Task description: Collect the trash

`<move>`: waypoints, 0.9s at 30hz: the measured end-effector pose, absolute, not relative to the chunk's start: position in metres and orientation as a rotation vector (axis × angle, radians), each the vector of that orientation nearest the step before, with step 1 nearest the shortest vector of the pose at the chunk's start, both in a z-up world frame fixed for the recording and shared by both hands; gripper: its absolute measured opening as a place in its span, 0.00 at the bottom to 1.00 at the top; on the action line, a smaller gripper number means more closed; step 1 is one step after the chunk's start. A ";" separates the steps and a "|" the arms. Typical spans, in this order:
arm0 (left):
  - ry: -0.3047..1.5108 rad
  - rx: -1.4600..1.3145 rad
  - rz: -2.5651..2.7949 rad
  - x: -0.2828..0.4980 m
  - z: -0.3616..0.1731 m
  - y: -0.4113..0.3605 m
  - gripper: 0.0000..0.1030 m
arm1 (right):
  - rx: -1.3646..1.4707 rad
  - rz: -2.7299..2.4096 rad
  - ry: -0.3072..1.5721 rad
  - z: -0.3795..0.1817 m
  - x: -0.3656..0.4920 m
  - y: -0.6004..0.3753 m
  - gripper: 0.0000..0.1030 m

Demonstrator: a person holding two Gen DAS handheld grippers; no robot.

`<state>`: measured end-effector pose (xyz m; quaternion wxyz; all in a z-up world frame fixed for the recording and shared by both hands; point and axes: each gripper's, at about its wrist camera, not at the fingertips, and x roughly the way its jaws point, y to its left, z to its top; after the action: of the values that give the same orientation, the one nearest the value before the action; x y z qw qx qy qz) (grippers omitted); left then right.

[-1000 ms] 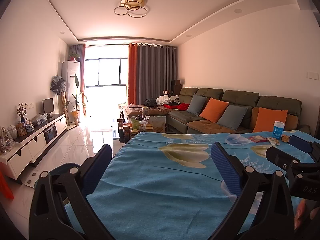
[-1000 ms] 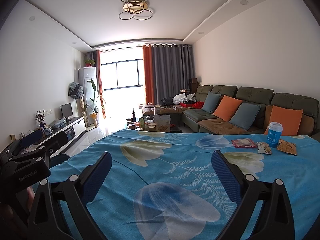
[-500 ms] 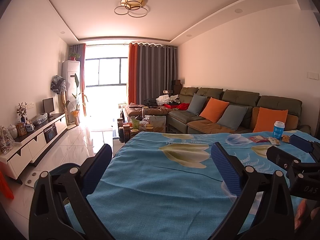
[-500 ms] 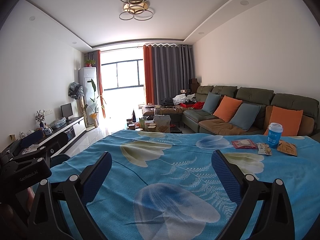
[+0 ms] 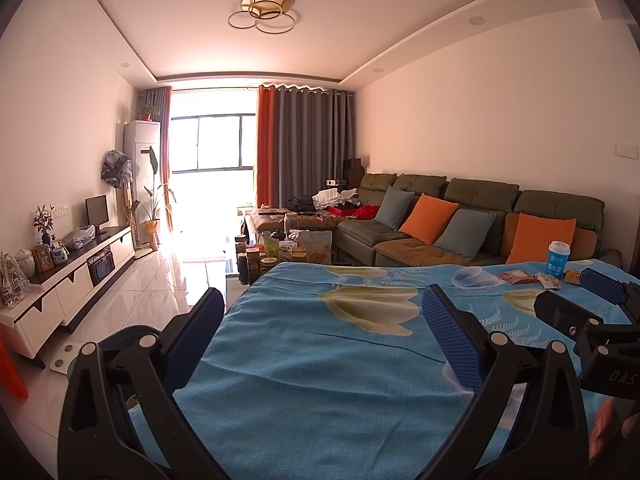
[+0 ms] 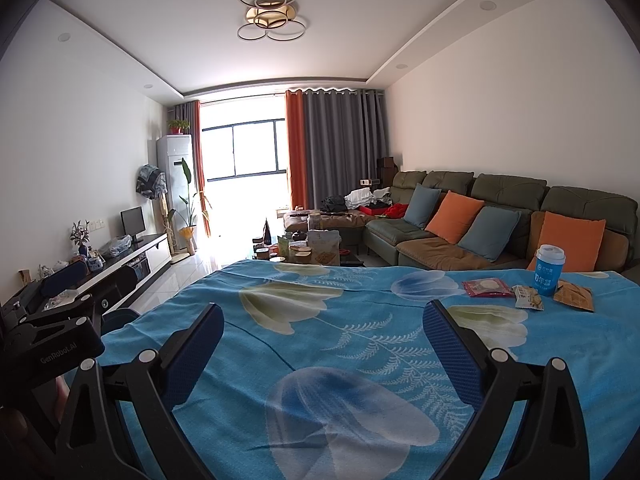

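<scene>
On the far right of a table under a blue flowered cloth (image 6: 320, 340) stands a blue paper cup (image 6: 549, 269) with a white lid. Beside it lie three wrappers: a red one (image 6: 487, 287), a pale one (image 6: 528, 297) and an orange one (image 6: 574, 296). The same cup (image 5: 558, 259) and red wrapper (image 5: 517, 277) show small in the left wrist view. My right gripper (image 6: 323, 322) hovers open over the cloth, well short and left of the trash. My left gripper (image 5: 322, 307) is open too, over the table's left edge, empty.
A blue bin (image 5: 120, 336) sits low by the table's left edge. Beyond the table are a cluttered coffee table (image 6: 308, 248), a green sofa (image 6: 500, 216) with orange and grey cushions, and a white TV cabinet (image 5: 76, 276) along the left wall. White floor tiles lie between.
</scene>
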<state>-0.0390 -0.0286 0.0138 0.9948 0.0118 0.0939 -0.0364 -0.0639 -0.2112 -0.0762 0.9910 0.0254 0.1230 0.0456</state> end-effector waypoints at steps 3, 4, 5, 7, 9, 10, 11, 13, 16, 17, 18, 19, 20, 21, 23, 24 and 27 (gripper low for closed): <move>0.190 0.024 -0.073 -0.039 0.013 -0.029 0.95 | 0.050 0.091 0.246 -0.076 -0.065 -0.212 0.93; 0.190 0.024 -0.074 -0.039 0.013 -0.029 0.95 | 0.050 0.091 0.246 -0.076 -0.064 -0.211 0.93; 0.192 0.024 -0.074 -0.039 0.013 -0.029 0.95 | 0.051 0.091 0.246 -0.076 -0.064 -0.211 0.93; 0.193 0.023 -0.073 -0.038 0.013 -0.029 0.95 | 0.051 0.091 0.247 -0.076 -0.064 -0.212 0.94; 0.193 0.024 -0.073 -0.038 0.013 -0.029 0.95 | 0.051 0.091 0.247 -0.076 -0.064 -0.211 0.93; 0.194 0.024 -0.072 -0.038 0.013 -0.029 0.95 | 0.052 0.091 0.247 -0.076 -0.064 -0.211 0.93; 0.194 0.024 -0.073 -0.038 0.013 -0.029 0.95 | 0.052 0.092 0.247 -0.076 -0.064 -0.211 0.93; 0.194 0.027 -0.071 -0.038 0.013 -0.030 0.95 | 0.050 0.090 0.247 -0.076 -0.064 -0.211 0.93; 0.198 0.026 -0.070 -0.038 0.012 -0.030 0.95 | 0.052 0.091 0.248 -0.076 -0.063 -0.211 0.93; 0.198 0.026 -0.070 -0.038 0.012 -0.030 0.95 | 0.052 0.091 0.247 -0.076 -0.064 -0.212 0.93; 0.197 0.025 -0.069 -0.038 0.012 -0.030 0.95 | 0.051 0.091 0.248 -0.076 -0.063 -0.212 0.93; 0.197 0.024 -0.070 -0.038 0.012 -0.030 0.95 | 0.052 0.091 0.248 -0.076 -0.063 -0.212 0.93; 0.197 0.025 -0.070 -0.038 0.012 -0.030 0.95 | 0.053 0.091 0.248 -0.076 -0.064 -0.212 0.94; 0.199 0.025 -0.071 -0.038 0.012 -0.030 0.95 | 0.052 0.091 0.248 -0.076 -0.063 -0.212 0.94; 0.200 0.025 -0.071 -0.038 0.011 -0.030 0.95 | 0.053 0.091 0.250 -0.076 -0.063 -0.212 0.93; 0.202 0.025 -0.071 -0.038 0.011 -0.031 0.95 | 0.052 0.091 0.248 -0.076 -0.063 -0.212 0.93; 0.206 0.021 -0.078 -0.038 0.011 -0.030 0.95 | 0.052 0.091 0.248 -0.076 -0.063 -0.212 0.93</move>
<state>-0.0383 -0.0304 0.0111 0.9939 0.0107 0.1027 -0.0390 -0.0629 -0.2117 -0.0758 0.9910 0.0258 0.1236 0.0453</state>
